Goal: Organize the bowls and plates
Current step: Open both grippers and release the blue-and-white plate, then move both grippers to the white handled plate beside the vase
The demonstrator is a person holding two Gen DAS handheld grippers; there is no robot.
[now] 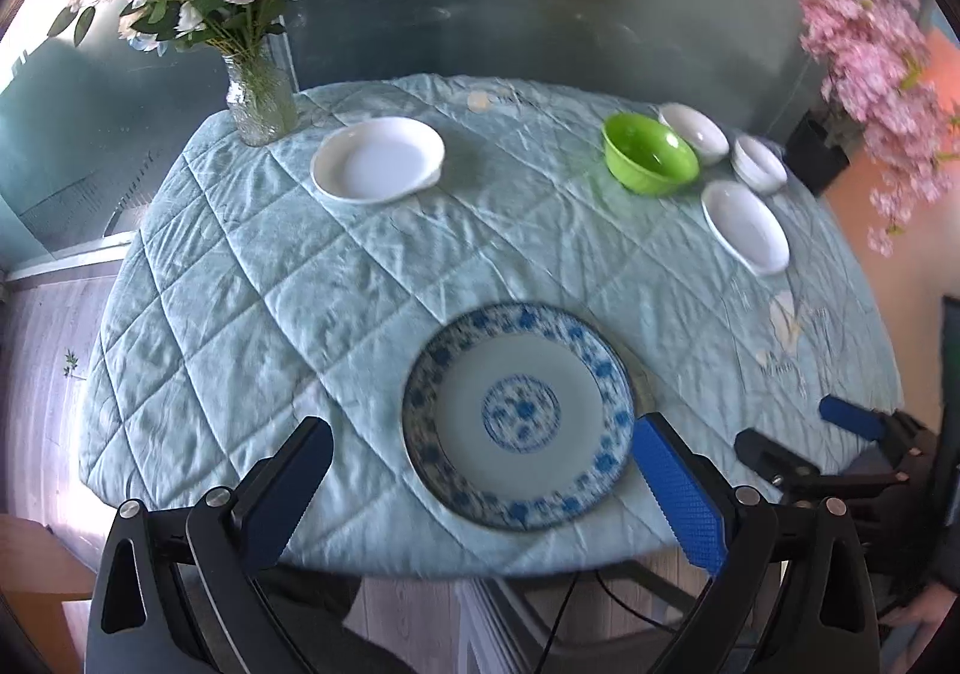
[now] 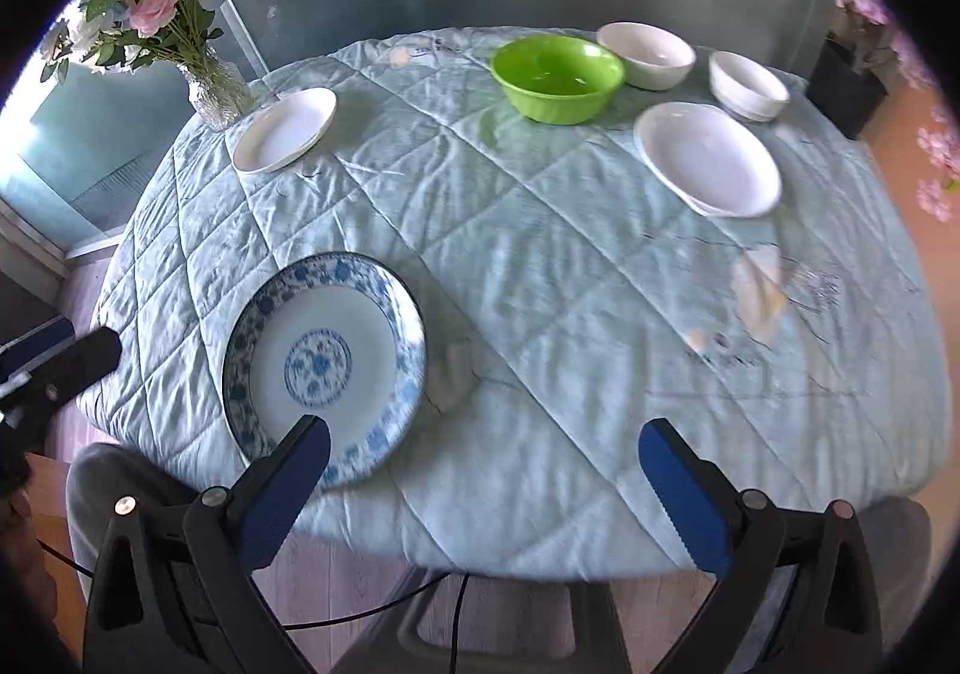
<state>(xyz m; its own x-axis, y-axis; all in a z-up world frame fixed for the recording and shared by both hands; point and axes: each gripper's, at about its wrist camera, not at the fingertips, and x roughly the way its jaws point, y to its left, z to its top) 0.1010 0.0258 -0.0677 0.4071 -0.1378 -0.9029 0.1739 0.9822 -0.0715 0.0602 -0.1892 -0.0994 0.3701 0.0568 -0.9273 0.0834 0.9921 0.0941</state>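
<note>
A blue-patterned plate (image 1: 519, 413) (image 2: 324, 362) lies near the table's front edge. A white plate (image 1: 378, 159) (image 2: 285, 129) lies at the back left by the vase. A green bowl (image 1: 651, 152) (image 2: 558, 77), two white bowls (image 1: 693, 132) (image 1: 759, 162) (image 2: 647, 54) (image 2: 748, 84) and another white plate (image 1: 745, 225) (image 2: 708, 158) sit at the back right. My left gripper (image 1: 480, 479) is open and empty, above the front edge around the blue plate. My right gripper (image 2: 486, 485) (image 1: 792, 434) is open and empty, to the right of that plate.
The round table (image 1: 252, 278) (image 2: 570, 278) wears a light blue quilted cloth. A glass vase of flowers (image 1: 258, 98) (image 2: 216, 86) stands at the back left. Pink blossoms in a dark pot (image 1: 822, 152) (image 2: 846, 86) stand off the table's right. Cables hang under the front edge.
</note>
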